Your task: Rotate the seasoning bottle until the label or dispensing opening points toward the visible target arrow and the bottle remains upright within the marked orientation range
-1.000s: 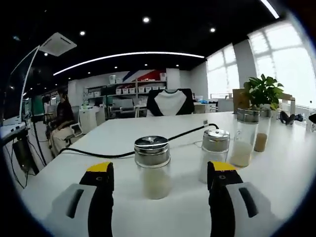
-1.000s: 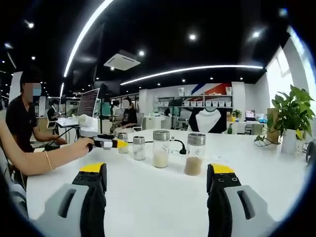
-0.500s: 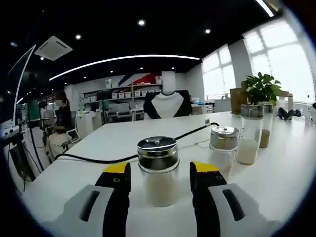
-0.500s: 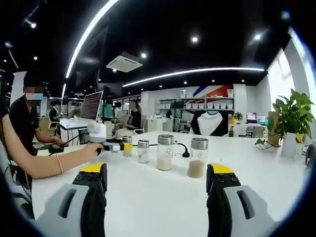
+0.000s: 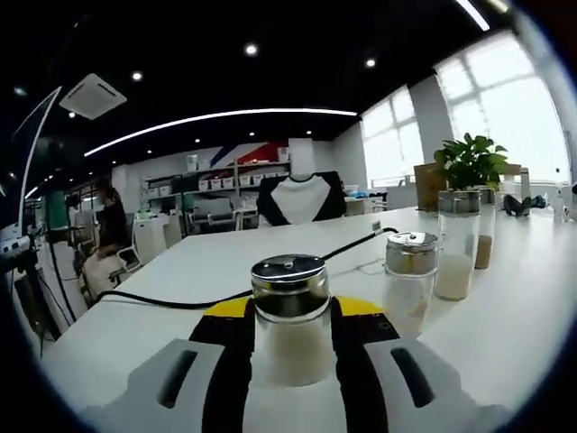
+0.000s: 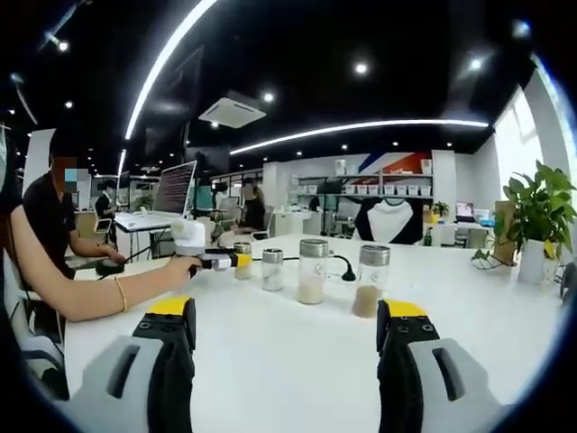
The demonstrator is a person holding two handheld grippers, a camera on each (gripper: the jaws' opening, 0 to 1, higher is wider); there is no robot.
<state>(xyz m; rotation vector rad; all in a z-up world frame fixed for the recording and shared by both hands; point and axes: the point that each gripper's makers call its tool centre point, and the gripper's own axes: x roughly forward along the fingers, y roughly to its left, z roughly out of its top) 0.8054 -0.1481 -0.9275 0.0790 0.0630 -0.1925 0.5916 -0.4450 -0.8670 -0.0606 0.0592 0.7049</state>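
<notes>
Left gripper: jaws clamped on the bottle, lower centre of the left gripper view, upright on the table. A second shaker stands to its right, a black cable behind. Right gripper: jaws apart, holding nothing, low in the right gripper view; a hand at left.

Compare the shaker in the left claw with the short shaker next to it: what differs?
The gripped shaker sits pinched between the left claw's jaws; the neighbouring short shaker stands free on the table. The gripped one looks fuller with pale powder; the neighbour's fill looks lower. Both are upright, clear glass, with shiny metal lids.
</notes>
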